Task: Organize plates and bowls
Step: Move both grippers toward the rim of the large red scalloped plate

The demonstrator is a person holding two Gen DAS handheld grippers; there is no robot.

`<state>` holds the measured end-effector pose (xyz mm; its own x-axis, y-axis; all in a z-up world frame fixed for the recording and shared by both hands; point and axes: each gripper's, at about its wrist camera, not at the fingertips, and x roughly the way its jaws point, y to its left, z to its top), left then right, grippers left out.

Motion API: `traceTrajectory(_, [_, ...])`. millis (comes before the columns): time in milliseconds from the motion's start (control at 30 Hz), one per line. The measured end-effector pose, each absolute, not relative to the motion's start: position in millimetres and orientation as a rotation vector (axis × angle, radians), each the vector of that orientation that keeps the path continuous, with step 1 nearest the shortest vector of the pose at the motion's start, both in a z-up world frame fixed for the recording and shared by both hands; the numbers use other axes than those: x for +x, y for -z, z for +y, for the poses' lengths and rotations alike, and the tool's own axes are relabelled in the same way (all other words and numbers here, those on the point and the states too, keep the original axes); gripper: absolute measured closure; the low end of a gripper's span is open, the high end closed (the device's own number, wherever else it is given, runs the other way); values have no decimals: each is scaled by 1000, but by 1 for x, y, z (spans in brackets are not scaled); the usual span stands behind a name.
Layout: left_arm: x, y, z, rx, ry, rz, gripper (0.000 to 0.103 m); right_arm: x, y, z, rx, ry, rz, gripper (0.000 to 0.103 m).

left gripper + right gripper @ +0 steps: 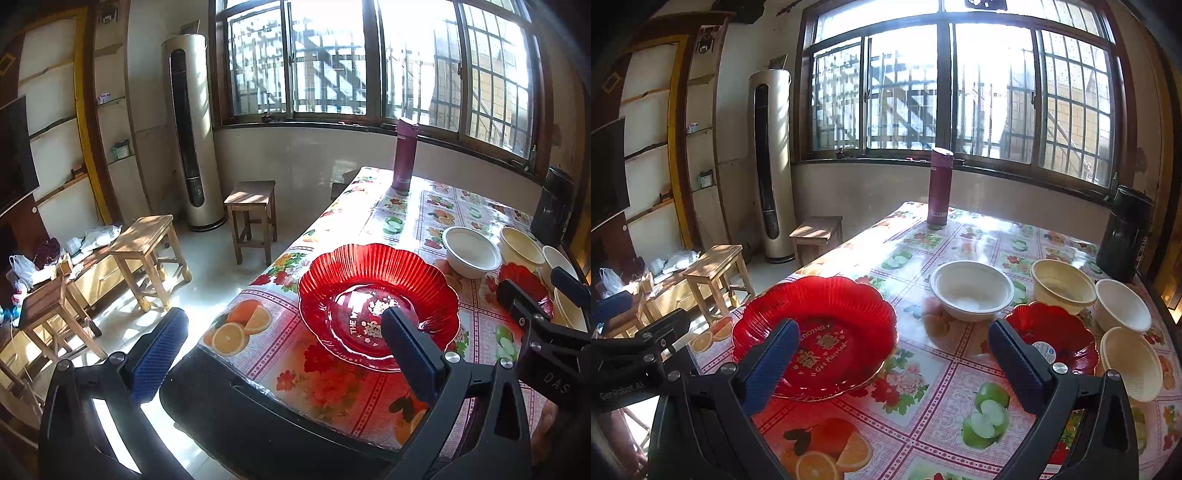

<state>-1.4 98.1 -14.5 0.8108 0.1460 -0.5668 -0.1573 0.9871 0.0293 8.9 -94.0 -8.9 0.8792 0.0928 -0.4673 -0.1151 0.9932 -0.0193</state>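
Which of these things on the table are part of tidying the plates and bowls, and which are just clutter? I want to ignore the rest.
Belongs to the job:
large red plate
small red plate
white bowl
three cream bowls

Just lying about:
purple flask
black flask
wooden stools beside the table
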Motion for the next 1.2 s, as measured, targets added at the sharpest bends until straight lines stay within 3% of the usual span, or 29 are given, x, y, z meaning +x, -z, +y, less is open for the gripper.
traceTrajectory(1200, [56, 53, 143, -42, -233, 755, 0, 67, 54, -103, -23, -43, 646, 0])
